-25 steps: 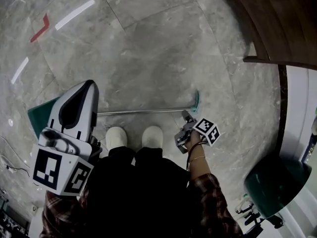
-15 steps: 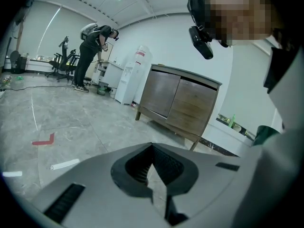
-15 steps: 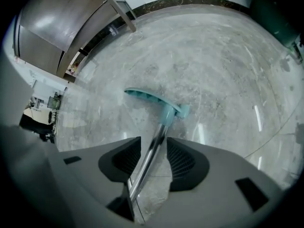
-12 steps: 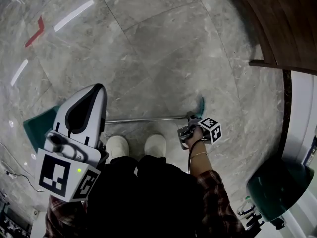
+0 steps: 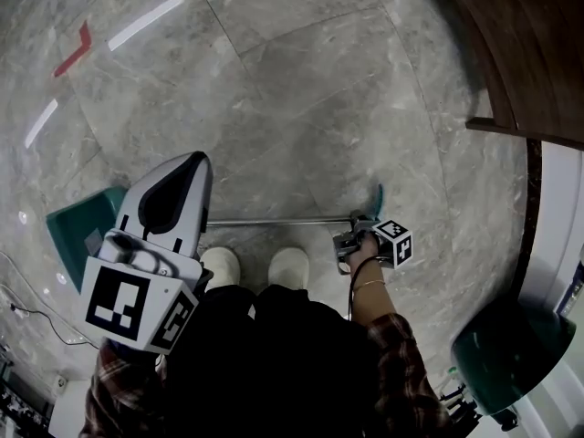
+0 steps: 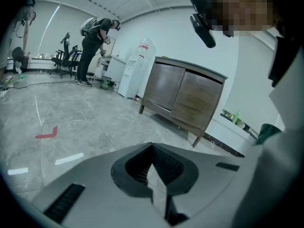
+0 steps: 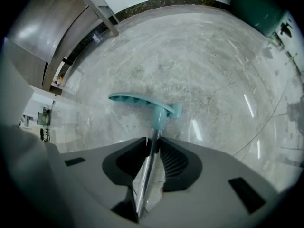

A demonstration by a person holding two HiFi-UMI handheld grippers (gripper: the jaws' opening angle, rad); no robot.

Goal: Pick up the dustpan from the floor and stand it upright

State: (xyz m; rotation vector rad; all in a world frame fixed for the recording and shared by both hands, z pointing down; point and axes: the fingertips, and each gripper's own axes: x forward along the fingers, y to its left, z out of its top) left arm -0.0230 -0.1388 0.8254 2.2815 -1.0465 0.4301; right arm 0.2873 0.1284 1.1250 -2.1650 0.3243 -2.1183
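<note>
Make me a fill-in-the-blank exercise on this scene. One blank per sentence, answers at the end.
1. The dustpan lies flat on the ____, not yet upright.
2. Its metal pole runs between the jaws of the ____ gripper.
3. Between the jaws of the left gripper there is ____.
4. The person's shoes beside the pole are ____.
Answers: floor; right; nothing; white.
Note: the jaws of the right gripper are closing around the pole.
</note>
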